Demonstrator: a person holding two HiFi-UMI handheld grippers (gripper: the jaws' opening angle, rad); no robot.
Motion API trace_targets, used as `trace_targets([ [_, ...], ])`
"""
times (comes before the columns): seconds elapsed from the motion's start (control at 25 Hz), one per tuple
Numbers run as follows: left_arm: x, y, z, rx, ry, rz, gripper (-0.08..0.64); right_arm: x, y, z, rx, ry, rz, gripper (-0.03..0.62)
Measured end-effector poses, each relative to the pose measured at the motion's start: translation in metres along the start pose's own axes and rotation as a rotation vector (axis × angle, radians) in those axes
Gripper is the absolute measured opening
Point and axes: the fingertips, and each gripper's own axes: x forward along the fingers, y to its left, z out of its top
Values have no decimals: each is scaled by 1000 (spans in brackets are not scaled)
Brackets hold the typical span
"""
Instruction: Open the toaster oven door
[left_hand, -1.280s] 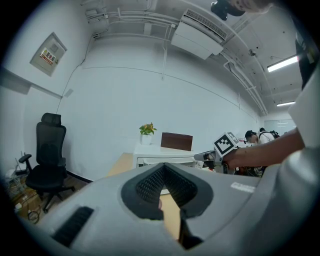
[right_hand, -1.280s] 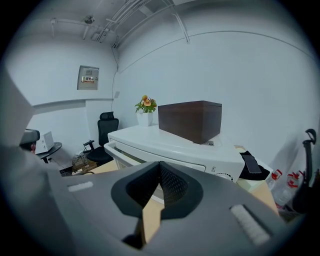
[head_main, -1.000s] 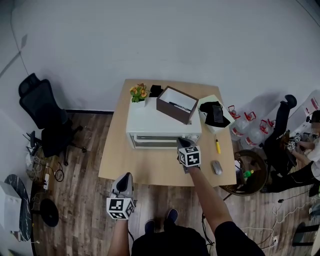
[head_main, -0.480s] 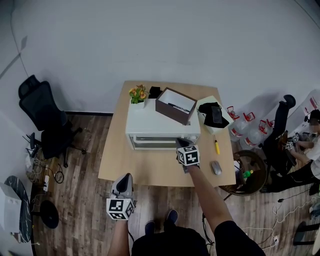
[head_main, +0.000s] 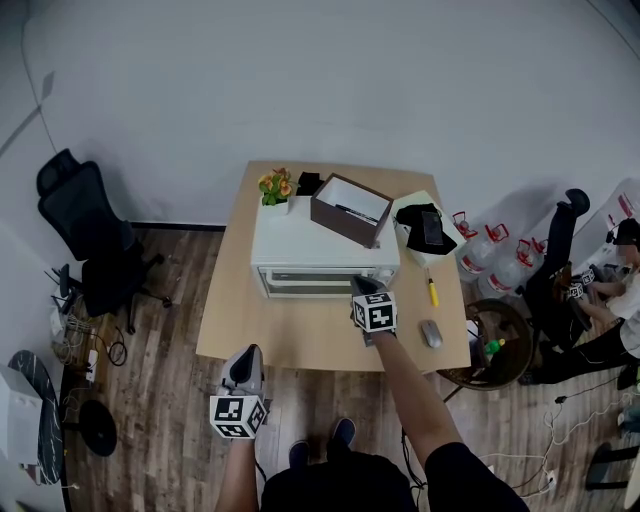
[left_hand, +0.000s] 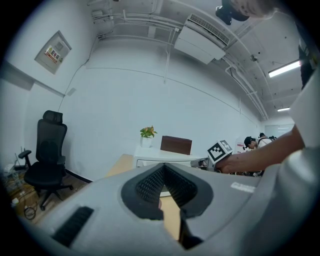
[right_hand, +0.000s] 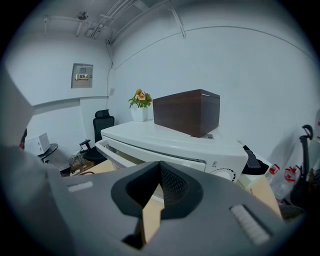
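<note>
A white toaster oven (head_main: 325, 250) stands on the wooden table (head_main: 300, 335), with its glass door facing me and closed. My right gripper (head_main: 362, 286) hovers just in front of the oven's front right corner, jaws shut on nothing. In the right gripper view the oven (right_hand: 175, 145) fills the middle; its door handle (right_hand: 111, 152) is to the left and a dial (right_hand: 223, 173) to the right of the gripper (right_hand: 160, 166). My left gripper (head_main: 247, 355) hangs over the floor off the table's front edge, shut and empty. In its own view, the left gripper (left_hand: 163, 167) points toward the table.
A brown box (head_main: 349, 210) sits on the oven, with a potted plant (head_main: 276, 187) behind. A black object (head_main: 427, 228), yellow pen (head_main: 435, 292) and mouse (head_main: 432, 335) lie at the table's right. An office chair (head_main: 90, 240) stands left; water bottles (head_main: 495, 260) and a person (head_main: 600, 310) are right.
</note>
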Motion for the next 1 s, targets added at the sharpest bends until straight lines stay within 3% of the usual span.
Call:
trace_targets([
  [0.32, 0, 0, -5, 19, 14, -13, -5, -8, 3, -7, 24, -8, -12, 6],
  [0.52, -5, -2, -2, -30, -2, -28, -5, -16, 11, -18, 2, -6, -14, 6],
  [1.0, -7, -1, -3, -23, -2, -30, -5, -32, 20, -40, 11, -9, -20, 6],
])
